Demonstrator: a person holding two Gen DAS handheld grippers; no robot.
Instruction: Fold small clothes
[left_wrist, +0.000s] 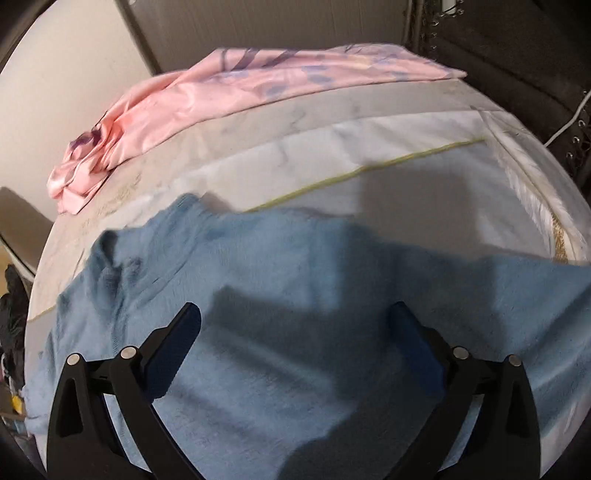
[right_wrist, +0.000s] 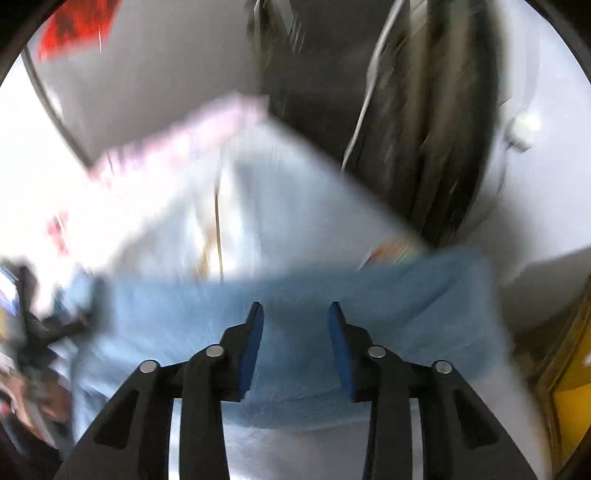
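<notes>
A fuzzy light-blue garment (left_wrist: 280, 280) lies spread across the near part of a white bed sheet (left_wrist: 406, 162). My left gripper (left_wrist: 295, 314) hovers just above it, jaws wide open, nothing between the fingers. In the right wrist view, which is motion-blurred, the same blue garment (right_wrist: 388, 295) lies under my right gripper (right_wrist: 295, 314). Its blue-padded fingers (right_wrist: 255, 332) stand apart over the cloth, gripping nothing. The left gripper (right_wrist: 44, 325) shows as a dark blur at the far left there.
A crumpled pink patterned cloth (left_wrist: 207, 103) lies along the bed's far side by the wall. A yellow-green seam line (left_wrist: 369, 170) crosses the sheet. Dark furniture and a white cable (left_wrist: 565, 125) stand beyond the right edge. Dark clothes (left_wrist: 11, 295) sit off the left edge.
</notes>
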